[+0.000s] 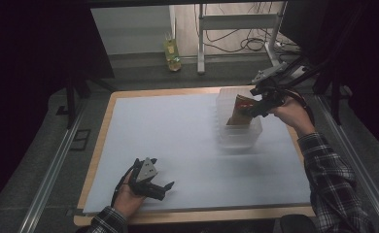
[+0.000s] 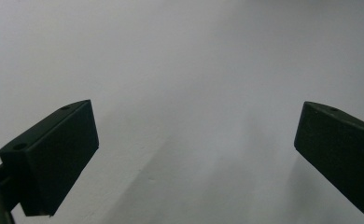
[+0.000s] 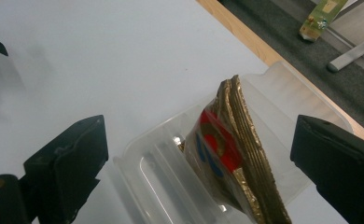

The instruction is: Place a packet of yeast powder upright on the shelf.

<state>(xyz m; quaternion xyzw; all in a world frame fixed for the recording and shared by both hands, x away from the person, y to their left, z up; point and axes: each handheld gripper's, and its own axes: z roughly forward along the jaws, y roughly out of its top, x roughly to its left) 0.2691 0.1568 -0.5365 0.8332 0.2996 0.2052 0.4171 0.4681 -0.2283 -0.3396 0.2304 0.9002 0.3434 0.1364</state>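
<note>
Matte black left tongs and right tongs both apart, crinkled gold packet upright in ribbed clear tub.

The high view looks forward and down from above the person's side, taking in the whole table and the floor beyond; the left gripper view sits close over the white sheet, looking along its own jaws; the right gripper view looks down from near at the clear container holding the gold packet, both shared with the high view.
</note>
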